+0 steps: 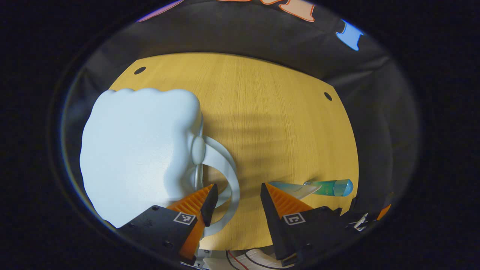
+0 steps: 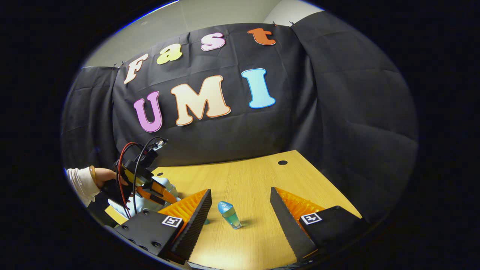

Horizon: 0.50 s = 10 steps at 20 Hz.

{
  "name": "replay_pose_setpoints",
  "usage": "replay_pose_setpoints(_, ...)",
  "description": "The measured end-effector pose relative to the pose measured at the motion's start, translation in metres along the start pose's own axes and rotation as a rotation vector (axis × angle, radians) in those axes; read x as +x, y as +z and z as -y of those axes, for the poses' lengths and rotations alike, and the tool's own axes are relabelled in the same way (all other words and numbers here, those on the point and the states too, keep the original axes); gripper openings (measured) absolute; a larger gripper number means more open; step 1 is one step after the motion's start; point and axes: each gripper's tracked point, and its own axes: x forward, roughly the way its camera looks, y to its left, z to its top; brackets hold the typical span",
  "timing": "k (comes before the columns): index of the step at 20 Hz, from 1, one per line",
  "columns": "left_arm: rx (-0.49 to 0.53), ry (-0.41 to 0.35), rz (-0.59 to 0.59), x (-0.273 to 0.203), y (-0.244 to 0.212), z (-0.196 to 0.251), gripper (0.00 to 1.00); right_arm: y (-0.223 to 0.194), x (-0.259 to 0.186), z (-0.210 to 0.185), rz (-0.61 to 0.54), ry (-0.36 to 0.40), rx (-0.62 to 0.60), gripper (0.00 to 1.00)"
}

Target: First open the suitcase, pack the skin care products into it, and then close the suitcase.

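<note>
Wide bare stretch of table [image 1: 270, 112] open beyond the pale suitcase [image 1: 138, 153], whose looped handle [image 1: 228, 180] juts into the gap at the near edge. To the right, only a small teal tube [image 2: 229, 215] standing alone.

A wooden counter [image 2: 255, 180] stands against the black cloth wall [image 2: 337, 112]. Small dark round holes [image 1: 140, 70] sit near its far corners. A pale ceiling [image 2: 210, 13] shows above the cloth.

The suitcase [image 2: 161, 187] is mostly hidden behind the left gripper [image 2: 150, 187] in the right gripper view
</note>
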Motion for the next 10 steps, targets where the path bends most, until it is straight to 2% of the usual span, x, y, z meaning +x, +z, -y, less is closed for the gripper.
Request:
replay_pose_setpoints(1,0.0,0.008,-0.011,0.004,-0.001,-0.001,0.68,0.0,0.0,0.001,0.002,-0.002,0.002,0.98)
replay_pose_setpoints(2,0.003,0.021,-0.023,0.007,-0.002,-0.002,0.67,0.002,-0.001,0.002,0.01,-0.002,0.005,0.95)
replay_pose_setpoints(3,0.008,0.034,-0.036,0.01,-0.003,-0.005,0.64,0.004,-0.002,0.002,0.016,-0.003,0.007,0.98)
replay_pose_setpoints(7,0.011,0.064,-0.085,0.022,-0.011,-0.01,0.45,0.003,0.0,0.01,0.018,-0.019,0.014,0.98)
replay_pose_setpoints(8,0.01,0.066,-0.094,0.025,-0.011,-0.011,0.43,0.001,-0.001,0.014,0.015,-0.025,0.017,0.98)
replay_pose_setpoints(9,0.011,0.072,-0.1,0.027,-0.013,-0.012,0.34,0.002,-0.001,0.016,0.014,-0.031,0.022,0.98)
replay_pose_setpoints(10,0.01,0.069,-0.108,0.029,-0.014,-0.012,0.31,0.0,-0.001,0.018,0.012,-0.034,0.03,0.98)
